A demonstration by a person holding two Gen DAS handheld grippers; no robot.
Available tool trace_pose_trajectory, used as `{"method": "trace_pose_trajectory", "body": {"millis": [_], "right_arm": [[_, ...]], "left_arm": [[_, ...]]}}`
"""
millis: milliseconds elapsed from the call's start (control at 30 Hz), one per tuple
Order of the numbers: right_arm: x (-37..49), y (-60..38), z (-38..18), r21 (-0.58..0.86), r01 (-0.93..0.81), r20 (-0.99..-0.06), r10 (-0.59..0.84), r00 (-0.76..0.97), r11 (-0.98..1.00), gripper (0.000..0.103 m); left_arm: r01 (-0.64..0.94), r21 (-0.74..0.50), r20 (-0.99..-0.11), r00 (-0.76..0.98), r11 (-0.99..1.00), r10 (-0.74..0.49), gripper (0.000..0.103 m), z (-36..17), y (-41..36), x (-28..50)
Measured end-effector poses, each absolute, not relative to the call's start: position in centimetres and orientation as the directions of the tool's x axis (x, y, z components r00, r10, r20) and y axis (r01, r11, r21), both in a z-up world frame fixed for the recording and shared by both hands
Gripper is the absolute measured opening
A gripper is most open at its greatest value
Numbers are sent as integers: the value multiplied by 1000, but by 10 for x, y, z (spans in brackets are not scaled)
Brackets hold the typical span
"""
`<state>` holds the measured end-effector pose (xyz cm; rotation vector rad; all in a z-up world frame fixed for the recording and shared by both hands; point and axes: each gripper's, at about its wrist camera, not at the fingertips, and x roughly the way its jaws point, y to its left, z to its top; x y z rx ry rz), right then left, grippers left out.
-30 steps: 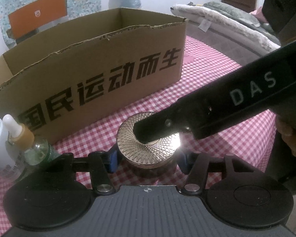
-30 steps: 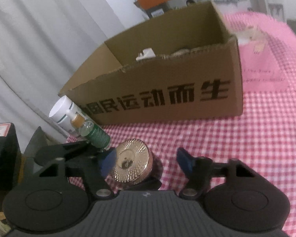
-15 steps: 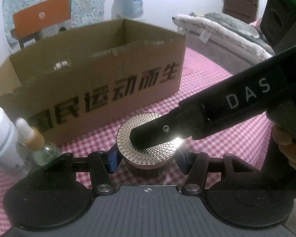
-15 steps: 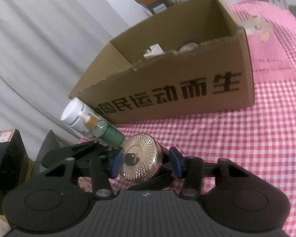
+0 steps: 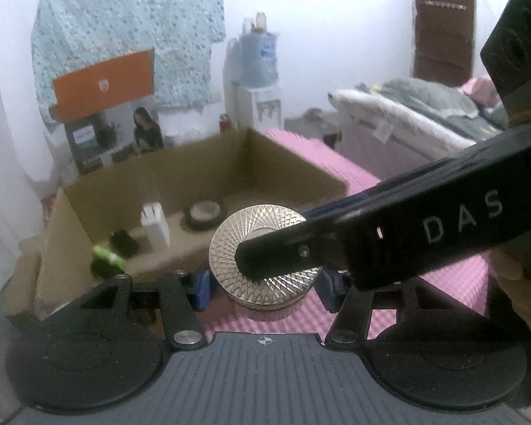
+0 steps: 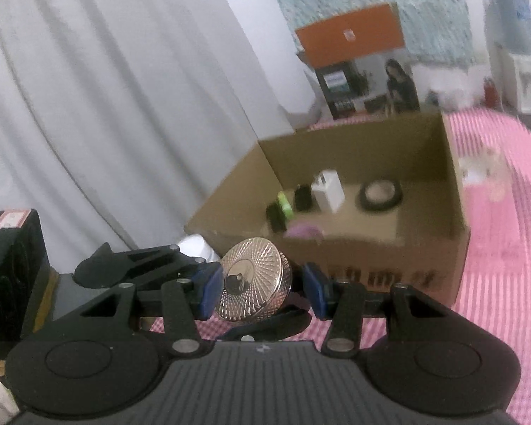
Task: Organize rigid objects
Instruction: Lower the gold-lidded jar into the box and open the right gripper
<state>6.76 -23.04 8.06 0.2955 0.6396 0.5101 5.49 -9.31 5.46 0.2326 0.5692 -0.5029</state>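
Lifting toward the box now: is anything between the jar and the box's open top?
Only the box's near wall lies ahead of the jar, and the jar looks about level with its rim. The open top shows no obstruction.

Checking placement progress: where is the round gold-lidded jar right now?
In both wrist views the gold-lidded jar is low centre, held off the checked tablecloth between both tools, just in front of the cardboard box, not yet inside.

shiny metal jar lid (image 5: 265,244), matt cardboard box (image 6: 389,248)

Round metal tin (image 5: 262,248) between the left gripper's (image 5: 263,288) blue fingers (image 5: 200,288), cardboard box (image 5: 194,163) behind
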Motion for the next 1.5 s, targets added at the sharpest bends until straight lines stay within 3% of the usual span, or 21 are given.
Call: {"method": "trace_pose_trajectory", "body": {"millis": [200, 500, 900, 1300, 1500], "right_arm": [[91, -231, 105, 366, -400, -481, 539, 692, 840, 53], [175, -246, 124, 389, -408, -545, 564, 620, 826, 53], [274, -259, 73, 457, -319, -705, 557, 440, 831, 54], [309, -239, 39, 479, -301, -756, 561, 336, 825, 56], [313, -238, 26, 478, -280, -774, 550, 312, 832, 55]], "left_arm": [[489, 45, -541, 745, 871, -390, 56, 77, -94, 83], [424, -45, -610, 705, 905, -361, 56, 86, -99, 159], [334, -132, -761, 569, 933, -312, 56, 36, -108, 225], [233, -153, -859, 449, 960, -246, 57, 18, -100, 255], [218, -191, -860, 433, 957, -270, 63, 18, -95, 253]]}}
